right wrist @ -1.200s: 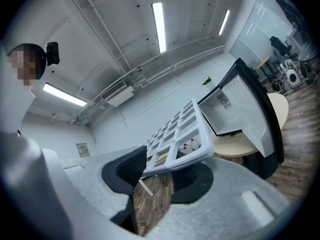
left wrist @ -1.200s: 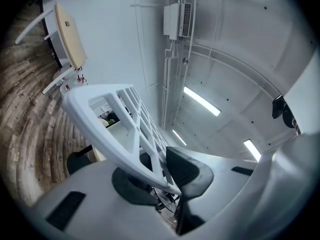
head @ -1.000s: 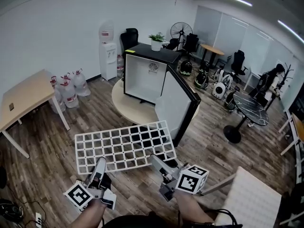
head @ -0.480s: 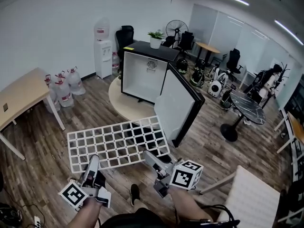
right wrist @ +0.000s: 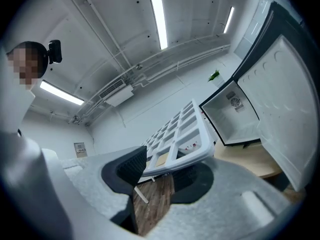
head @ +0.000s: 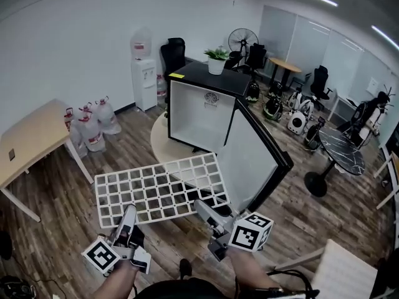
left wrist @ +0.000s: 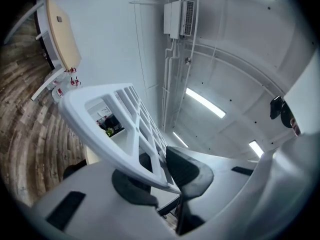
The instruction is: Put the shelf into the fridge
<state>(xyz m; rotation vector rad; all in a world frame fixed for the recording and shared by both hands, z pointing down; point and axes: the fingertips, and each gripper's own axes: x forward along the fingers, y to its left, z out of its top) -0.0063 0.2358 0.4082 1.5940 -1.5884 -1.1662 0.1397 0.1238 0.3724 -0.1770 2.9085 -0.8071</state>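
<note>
The fridge (head: 202, 108) looks nearer now. The left claw (head: 129, 213) and right claw (head: 204, 209) each pinch the shelf (head: 159, 189) by its near edge, up in the air before the fridge. Still carrying, I think. Next, slide it in flat, past the door (head: 255, 161).

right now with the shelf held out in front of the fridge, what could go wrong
1. The left tool and right tool pinch only the near edge of the shelf, so the long grid may sag or slip out.
2. The shelf's far right corner is close to the open door and could catch on it on the way into the fridge.
</note>
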